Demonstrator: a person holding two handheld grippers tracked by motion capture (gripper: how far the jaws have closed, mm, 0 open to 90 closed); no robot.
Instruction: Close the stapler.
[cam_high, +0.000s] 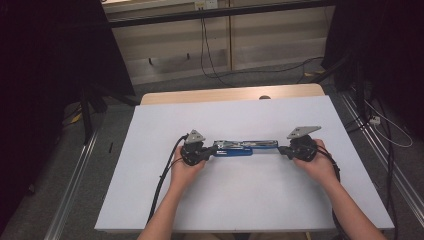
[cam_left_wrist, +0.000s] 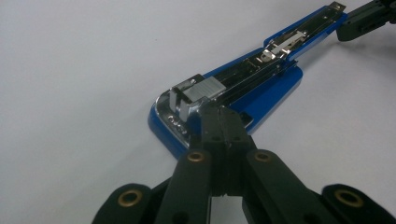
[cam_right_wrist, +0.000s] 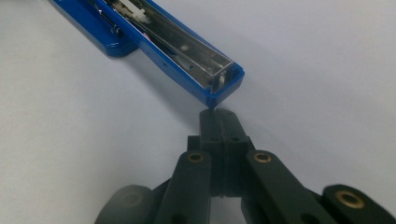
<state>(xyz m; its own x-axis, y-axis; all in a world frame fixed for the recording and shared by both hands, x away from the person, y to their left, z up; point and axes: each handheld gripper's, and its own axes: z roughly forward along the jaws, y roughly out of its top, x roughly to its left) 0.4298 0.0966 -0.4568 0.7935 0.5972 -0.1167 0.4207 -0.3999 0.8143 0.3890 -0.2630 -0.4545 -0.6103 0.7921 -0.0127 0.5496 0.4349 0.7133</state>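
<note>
The high view looks forward and down on the whole worktop (cam_high: 250, 200) from above the person's side. Each tool camera sits low and close, facing inward along its jaws; all three views share the stapler (cam_high: 245, 147) (cam_left_wrist: 243, 84) (cam_right_wrist: 154, 42).

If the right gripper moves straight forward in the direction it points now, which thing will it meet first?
Probably the open blue metal stapler. The right gripper, fingers shut, points at the stapler's near blue tip, which lies just ahead of the fingertips. Whether they already touch is unclear. The white table surface lies beneath.

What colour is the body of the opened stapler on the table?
Blue, around a silver metal channel; the stapler shows best in the left gripper view.
</note>
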